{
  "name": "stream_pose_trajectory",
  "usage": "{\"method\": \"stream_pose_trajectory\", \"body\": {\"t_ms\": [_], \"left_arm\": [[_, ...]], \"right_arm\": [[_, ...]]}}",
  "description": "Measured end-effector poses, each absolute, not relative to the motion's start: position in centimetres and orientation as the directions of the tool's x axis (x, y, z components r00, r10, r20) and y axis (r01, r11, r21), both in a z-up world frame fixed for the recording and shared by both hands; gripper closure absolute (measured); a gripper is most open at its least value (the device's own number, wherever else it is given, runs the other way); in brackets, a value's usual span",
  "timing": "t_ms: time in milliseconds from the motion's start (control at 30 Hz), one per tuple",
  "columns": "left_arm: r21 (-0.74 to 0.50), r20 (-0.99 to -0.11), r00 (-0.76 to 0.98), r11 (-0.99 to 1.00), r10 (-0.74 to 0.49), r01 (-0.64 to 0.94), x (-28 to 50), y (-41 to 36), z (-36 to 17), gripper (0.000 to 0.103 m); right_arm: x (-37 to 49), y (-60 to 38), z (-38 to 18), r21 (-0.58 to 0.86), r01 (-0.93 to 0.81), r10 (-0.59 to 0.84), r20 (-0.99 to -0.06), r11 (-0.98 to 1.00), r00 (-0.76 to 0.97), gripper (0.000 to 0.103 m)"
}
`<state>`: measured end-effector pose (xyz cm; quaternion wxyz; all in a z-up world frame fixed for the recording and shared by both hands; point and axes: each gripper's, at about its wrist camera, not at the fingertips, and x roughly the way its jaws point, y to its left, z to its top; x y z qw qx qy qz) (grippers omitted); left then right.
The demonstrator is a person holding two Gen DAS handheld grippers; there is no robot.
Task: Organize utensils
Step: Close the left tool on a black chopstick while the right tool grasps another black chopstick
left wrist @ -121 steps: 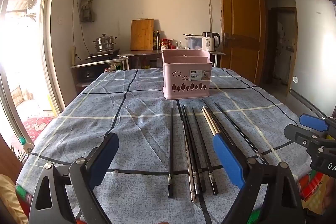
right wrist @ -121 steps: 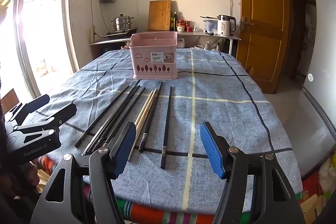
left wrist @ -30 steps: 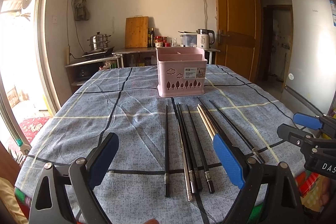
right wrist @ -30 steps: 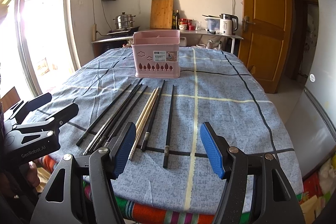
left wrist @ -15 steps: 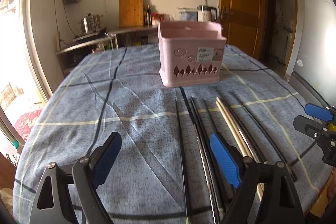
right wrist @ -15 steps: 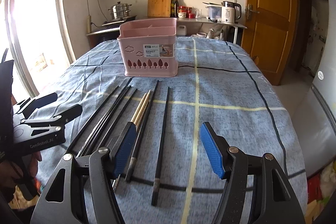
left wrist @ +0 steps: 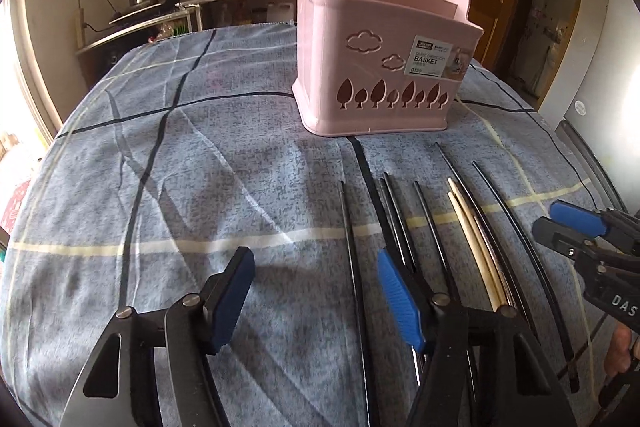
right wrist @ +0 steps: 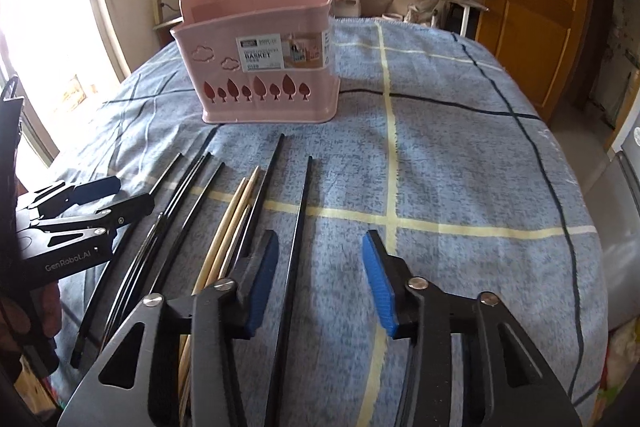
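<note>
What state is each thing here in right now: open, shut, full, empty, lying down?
Left hand-held gripper: open, holding nothing, low over the chopsticks.
Right hand-held gripper: open, holding nothing.
Pink utensil basket: upright; no utensils show above its rim.
Black chopsticks: lying flat on the cloth.
Wooden chopsticks: lying flat, side by side.
Door: shut.
</note>
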<state>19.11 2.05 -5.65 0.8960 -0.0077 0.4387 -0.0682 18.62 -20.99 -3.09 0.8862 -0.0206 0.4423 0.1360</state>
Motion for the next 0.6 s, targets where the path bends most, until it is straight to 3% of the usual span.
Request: {"method": "stream_pose_trajectory", "body": {"t_ms": [133, 400, 500, 567, 600], "left_arm": [[-0.035, -0.796, 0.595, 0.989, -0.114, 0.143, 20.2, 1.6, -5.9, 0.047], [-0.003, -0.811, 0.577, 0.987, -0.095, 0.159, 21.4, 0.8, -5.7, 0.063], [0.024, -0.811, 0.579, 0.984, -0.085, 0.177, 21.6, -0.1, -5.5, 0.078], [0.035, -0.812, 0.579, 0.982, -0.080, 0.186, 21.7, -0.7, -5.5, 0.097], [0.039, -0.813, 0.577, 0.981, -0.079, 0.188, 21.7, -0.9, -5.5, 0.097]], "right_arm": [[20.3, -20.4, -3.9, 0.083, -0.273, 0.224, -0.812, 0.958, 0.539, 0.071], [22.6, -19.1, -4.4, 0.067, -0.293, 0.212, -0.840, 0.954, 0.500, 0.077], [23.2, -18.9, -4.4, 0.059, -0.288, 0.202, -0.846, 0.956, 0.493, 0.089], [23.4, -18.6, -4.4, 0.064, -0.292, 0.206, -0.849, 0.954, 0.487, 0.097], [23.5, -18.5, -4.3, 0.067, -0.292, 0.208, -0.850, 0.954, 0.484, 0.097]]}}
